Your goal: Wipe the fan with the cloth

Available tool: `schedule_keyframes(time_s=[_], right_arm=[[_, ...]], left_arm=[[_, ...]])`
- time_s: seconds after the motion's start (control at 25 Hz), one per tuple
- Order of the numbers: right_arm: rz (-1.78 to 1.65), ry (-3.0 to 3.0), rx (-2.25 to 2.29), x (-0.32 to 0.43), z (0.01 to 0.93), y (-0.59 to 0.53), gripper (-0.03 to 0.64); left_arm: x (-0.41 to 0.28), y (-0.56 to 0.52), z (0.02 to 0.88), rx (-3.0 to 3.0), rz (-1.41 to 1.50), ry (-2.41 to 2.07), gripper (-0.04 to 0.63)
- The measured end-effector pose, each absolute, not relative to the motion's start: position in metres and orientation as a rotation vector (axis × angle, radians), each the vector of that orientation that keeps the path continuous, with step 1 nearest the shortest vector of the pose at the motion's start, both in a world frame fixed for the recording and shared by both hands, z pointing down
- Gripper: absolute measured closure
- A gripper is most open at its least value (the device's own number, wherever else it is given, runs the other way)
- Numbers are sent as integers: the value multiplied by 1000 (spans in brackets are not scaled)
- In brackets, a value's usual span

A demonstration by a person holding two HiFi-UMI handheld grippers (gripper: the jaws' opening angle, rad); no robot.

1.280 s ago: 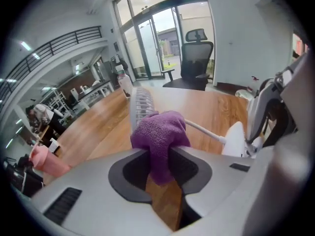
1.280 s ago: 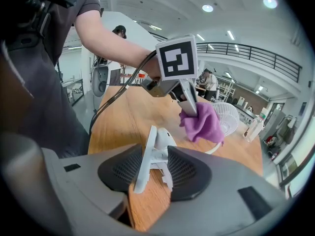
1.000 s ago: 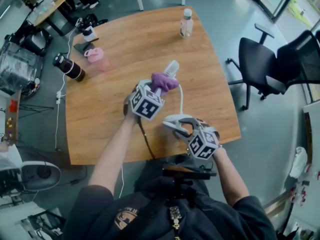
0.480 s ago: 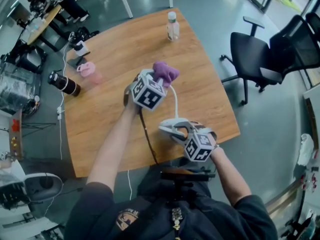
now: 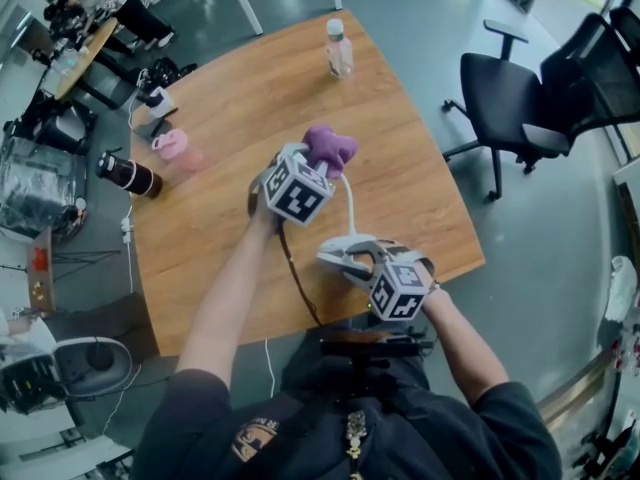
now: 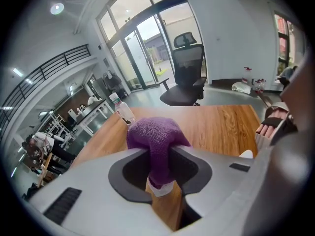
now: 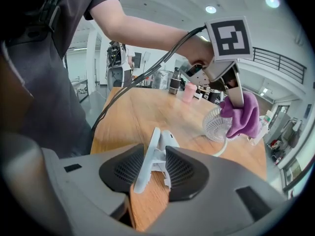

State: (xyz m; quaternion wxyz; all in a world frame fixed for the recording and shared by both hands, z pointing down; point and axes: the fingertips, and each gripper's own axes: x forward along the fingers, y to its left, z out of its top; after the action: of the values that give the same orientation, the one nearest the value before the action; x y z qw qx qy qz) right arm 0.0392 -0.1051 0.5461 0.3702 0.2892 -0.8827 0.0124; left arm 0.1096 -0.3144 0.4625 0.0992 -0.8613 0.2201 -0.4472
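My left gripper (image 5: 318, 168) is shut on a purple cloth (image 5: 330, 150), which bunches out past its jaws (image 6: 155, 134). The cloth (image 7: 242, 114) hangs against the small white fan's round head (image 7: 215, 124), above the table. In the head view the cloth hides that head; only the fan's bent white neck (image 5: 350, 203) shows. My right gripper (image 5: 345, 253) is nearer the table's front edge. Its jaws are closing, and the fan's white clip base (image 7: 152, 154) stands between the pads (image 7: 179, 171), which press on it.
The wooden table (image 5: 230, 98) carries a water bottle (image 5: 339, 48) at the far edge, a pink cup (image 5: 172, 146) and a black flask (image 5: 128, 175) at the left. A black office chair (image 5: 510, 98) stands right of the table. A dark cable runs along my left arm.
The left gripper has carried the cloth over the fan head, which showed beside the cloth a second ago and is now covered in the head view. The right gripper has stayed put.
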Motion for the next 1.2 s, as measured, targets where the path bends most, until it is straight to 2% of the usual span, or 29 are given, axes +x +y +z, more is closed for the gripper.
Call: schedule_keyframes(time_s=[0.4, 0.68, 0.88, 0.96, 1.2], right_arm=[[55, -2342, 710, 43, 541, -102, 453], [228, -2526, 857, 93, 499, -122, 453], [296, -2478, 662, 101, 538, -136, 453], [331, -2499, 579, 92, 545, -132, 522], [301, -2525, 496, 58, 549, -127, 522]], left_arm=[[113, -282, 499, -2534, -1468, 659, 500], [109, -283, 505, -2552, -1504, 803, 500], [101, -285, 506, -2535, -1545, 898, 500], [97, -289, 507, -2538, -1558, 949, 500], [103, -294, 509, -2579, -1545, 1058, 500]])
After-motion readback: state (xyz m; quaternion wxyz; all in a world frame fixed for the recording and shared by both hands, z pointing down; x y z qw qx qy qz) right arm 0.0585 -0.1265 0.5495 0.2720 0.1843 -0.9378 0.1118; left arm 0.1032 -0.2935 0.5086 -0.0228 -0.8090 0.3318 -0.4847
